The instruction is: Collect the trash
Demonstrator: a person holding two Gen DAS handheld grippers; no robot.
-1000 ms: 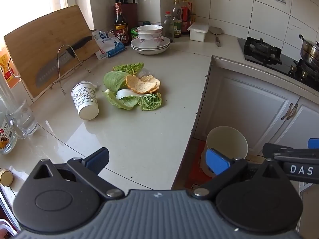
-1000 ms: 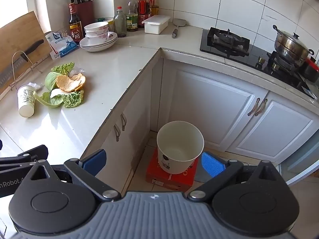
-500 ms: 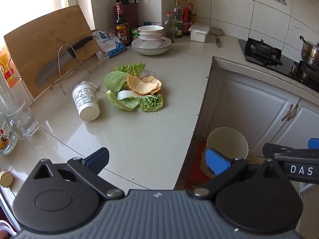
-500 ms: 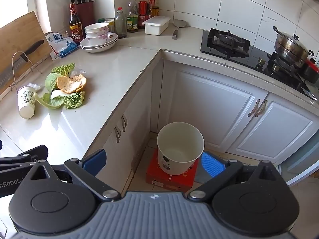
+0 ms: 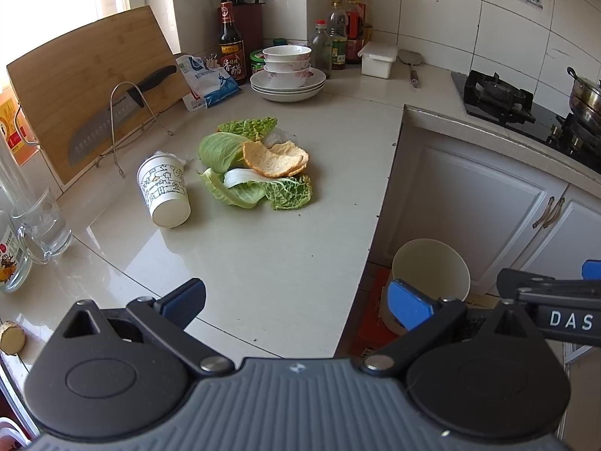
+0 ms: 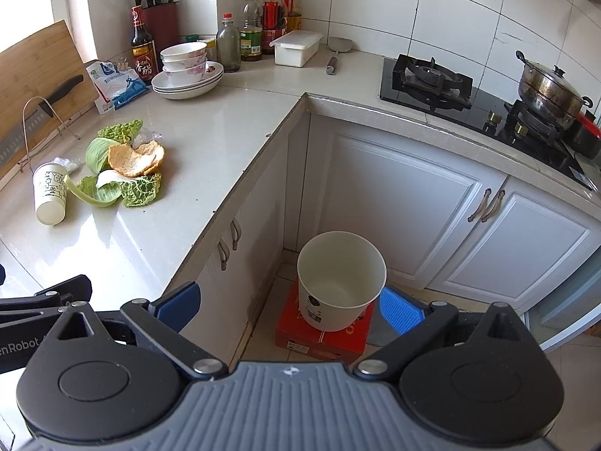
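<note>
From the left wrist view, the left gripper (image 5: 296, 302) hangs over the near edge of the bench (image 5: 263, 263), its jaws spread wide and holding nothing. Ahead on the bench lie cabbage leaves (image 5: 259, 188) with an orange peel (image 5: 276, 159) resting on top of them. A paper cup (image 5: 165, 191) lies on its side just left of the leaves. The white bin (image 5: 432, 270) stands on the floor beside the cabinet, right of the bench.

From the right wrist view, the right gripper (image 6: 287, 302) hovers above the bin (image 6: 340, 282), jaws released and empty. The bin sits on a red box (image 6: 323, 336). The leaves (image 6: 124, 184), peel (image 6: 135, 158) and cup (image 6: 49, 195) lie well to the left on the bench (image 6: 195, 158).
</note>
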